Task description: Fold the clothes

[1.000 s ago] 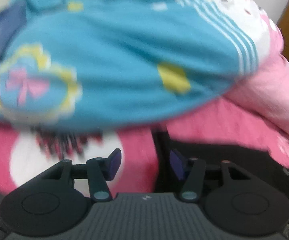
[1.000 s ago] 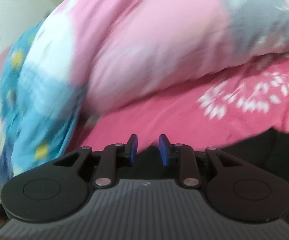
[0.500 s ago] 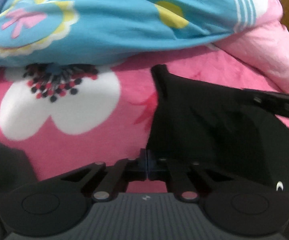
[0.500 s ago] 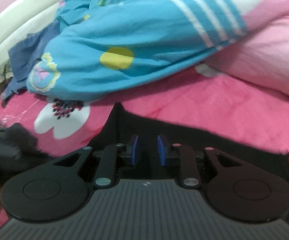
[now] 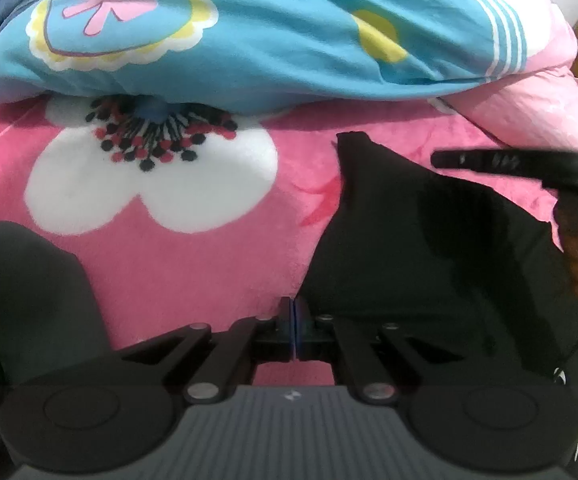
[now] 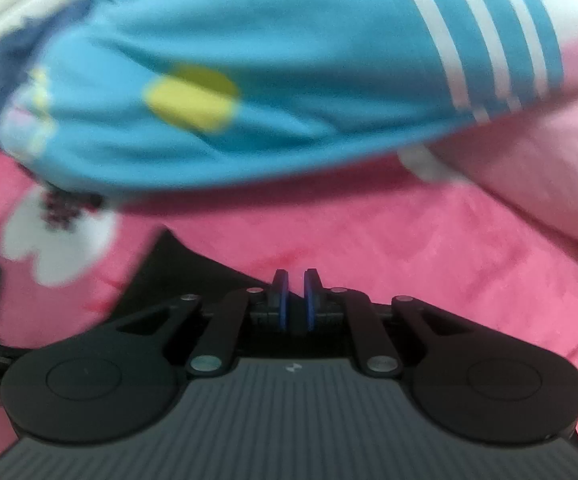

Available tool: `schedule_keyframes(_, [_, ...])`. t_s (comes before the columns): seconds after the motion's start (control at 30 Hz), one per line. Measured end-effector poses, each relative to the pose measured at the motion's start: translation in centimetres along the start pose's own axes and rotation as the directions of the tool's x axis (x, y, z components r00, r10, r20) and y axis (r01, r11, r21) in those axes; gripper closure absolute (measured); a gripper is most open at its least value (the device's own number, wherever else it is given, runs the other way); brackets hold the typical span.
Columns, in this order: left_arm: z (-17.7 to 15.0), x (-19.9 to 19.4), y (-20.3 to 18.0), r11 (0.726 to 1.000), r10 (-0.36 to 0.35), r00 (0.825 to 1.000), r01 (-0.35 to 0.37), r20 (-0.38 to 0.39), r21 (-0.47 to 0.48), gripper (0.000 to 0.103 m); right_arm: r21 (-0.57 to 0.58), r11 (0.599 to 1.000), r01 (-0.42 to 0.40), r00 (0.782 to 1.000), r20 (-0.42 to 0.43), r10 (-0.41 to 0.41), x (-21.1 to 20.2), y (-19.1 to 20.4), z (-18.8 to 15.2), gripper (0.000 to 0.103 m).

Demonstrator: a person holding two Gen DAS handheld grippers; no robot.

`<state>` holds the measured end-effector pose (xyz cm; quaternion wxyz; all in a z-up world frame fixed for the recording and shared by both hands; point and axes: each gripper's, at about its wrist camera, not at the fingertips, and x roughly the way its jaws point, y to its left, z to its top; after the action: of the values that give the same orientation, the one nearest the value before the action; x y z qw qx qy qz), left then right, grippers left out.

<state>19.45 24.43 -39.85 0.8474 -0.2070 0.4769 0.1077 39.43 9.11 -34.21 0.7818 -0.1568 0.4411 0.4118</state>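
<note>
Black cloth garment (image 5: 429,248) lies on pink floral fleece blanket (image 5: 193,264). Left gripper (image 5: 293,330) clenched on its near edge; right gripper (image 6: 293,300) nearly closed, grasp unclear. Step: gripping edge; next needs lift & fold over.

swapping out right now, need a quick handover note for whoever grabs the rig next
Left gripper: fingers shut at the near edge of the black garment; a pinch of cloth looks likely but can't be confirmed.
Right gripper: fingers nearly closed at the garment's far edge, narrow gap visible.
The garment lies partly spread on the pink floral blanket, in front of the blue duvet.
No finished fold visible; whole fold remains.
</note>
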Motion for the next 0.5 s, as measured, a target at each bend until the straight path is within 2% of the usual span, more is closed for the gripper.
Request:
schedule_keyframes(0.07, [-0.2,0.0,0.0,1.0,-0.001,1.0,0.001,0.011,0.011,0.101,-0.059,0.996,-0.064,0.998,-0.008,0.063,-0.5,1.8,0.5,0.096])
schedule_keyframes(0.17, [-0.6,-0.1,0.0,1.0,-0.001,1.0,0.0,0.03,0.029,0.101,-0.17,0.971,-0.165,0.985,-0.075,0.154,0.5,4.7,0.5,0.096])
schedule_keyframes(0.23, [-0.8,-0.2,-0.2,0.999,0.005,0.999,-0.007,0.044,0.042,0.101,-0.222,0.965,-0.139,0.984,-0.138,0.11,2.7,5.6,0.1,0.097])
schedule_keyframes(0.3, [-1.2,-0.3,-0.4,0.998,0.015,0.998,-0.018,0.06,0.06,0.101,-0.195,0.978,-0.07,0.991,-0.126,0.045,4.5,4.6,0.0,0.098])
schedule_keyframes(0.4, [-1.6,-0.4,-0.5,0.996,0.031,0.997,-0.037,0.073,0.076,0.102,-0.016,0.999,-0.035,0.998,-0.055,0.034,4.3,1.9,1.1,0.099])
schedule_keyframes(0.47, [-1.8,-0.5,-0.5,0.997,0.031,0.997,-0.037,0.076,0.074,0.102,-0.032,0.999,-0.018,0.999,-0.029,0.017,3.1,1.7,1.6,0.096])
schedule_keyframes(0.5, [-1.8,-0.5,-0.5,0.996,0.032,0.996,-0.038,0.078,0.078,0.102,-0.039,0.997,-0.06,0.998,-0.034,0.059,2.4,2.0,1.7,0.096])
